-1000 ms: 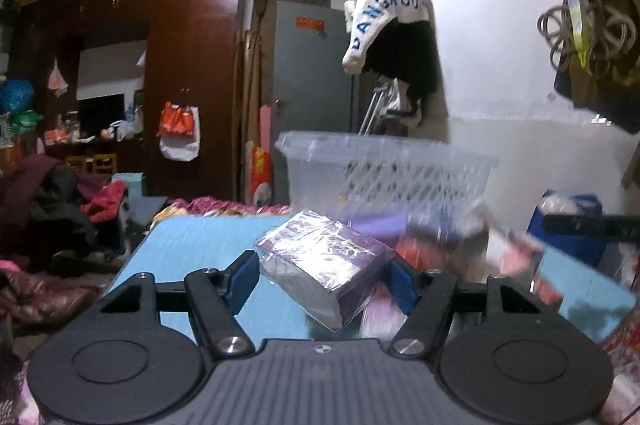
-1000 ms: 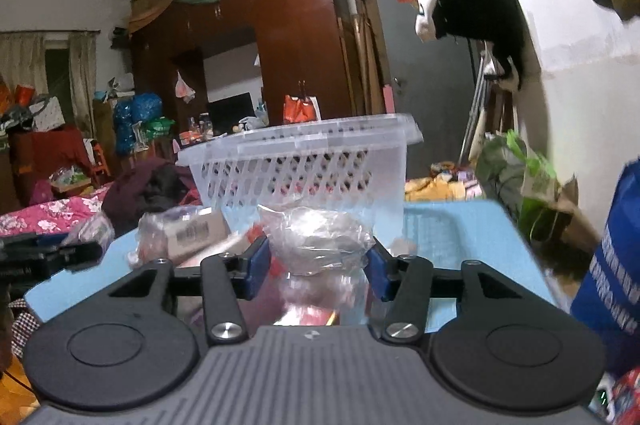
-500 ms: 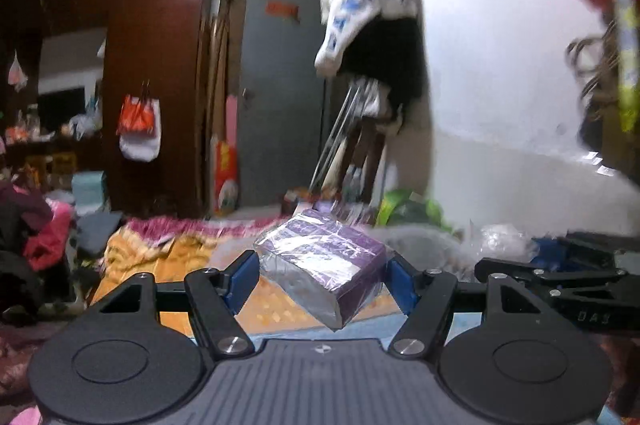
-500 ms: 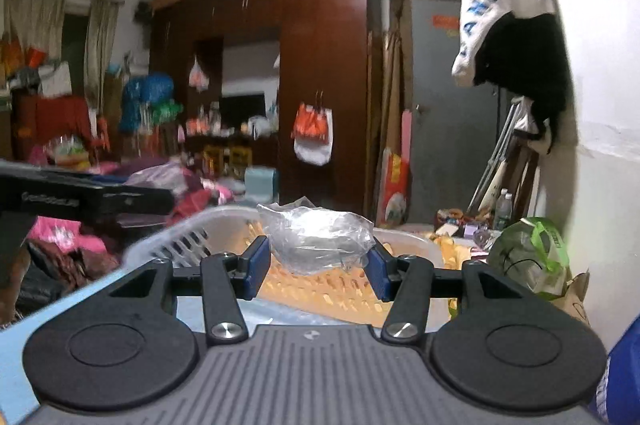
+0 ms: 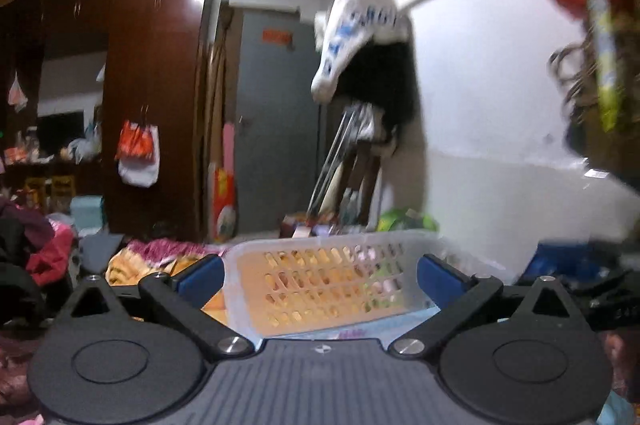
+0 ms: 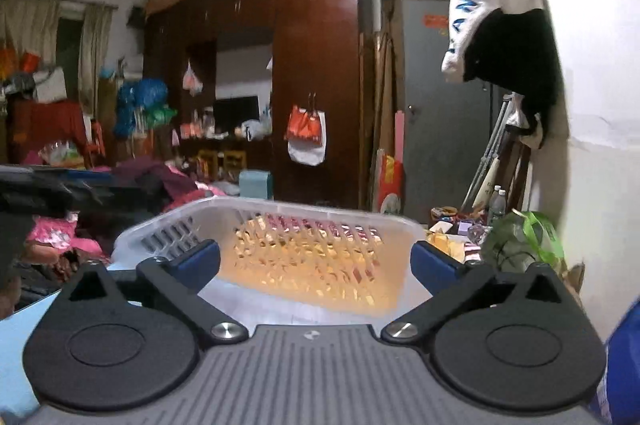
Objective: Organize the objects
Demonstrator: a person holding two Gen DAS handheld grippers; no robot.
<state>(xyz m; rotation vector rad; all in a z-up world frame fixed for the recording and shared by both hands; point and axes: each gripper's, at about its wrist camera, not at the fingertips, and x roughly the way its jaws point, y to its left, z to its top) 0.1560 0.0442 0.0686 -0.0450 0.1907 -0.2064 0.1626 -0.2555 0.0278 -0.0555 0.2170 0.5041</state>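
Note:
A clear plastic basket with slotted walls fills the space in front of both grippers; it also shows in the right wrist view. My left gripper is open and empty, held over the basket's near edge. My right gripper is open and empty too, above the basket's inside. The purple wrapped box and the clear plastic bag are out of sight; only a purple scrap shows low in the basket. The left gripper's body is at the left in the right wrist view.
The basket stands on a light blue table. A white wall with hanging clothes is to the right. A dark wardrobe, a grey door and piles of clothing lie beyond.
Both grippers have opened. The purple box has left my left gripper and the clear bag has left my right gripper. Both grippers now sit over the basket.

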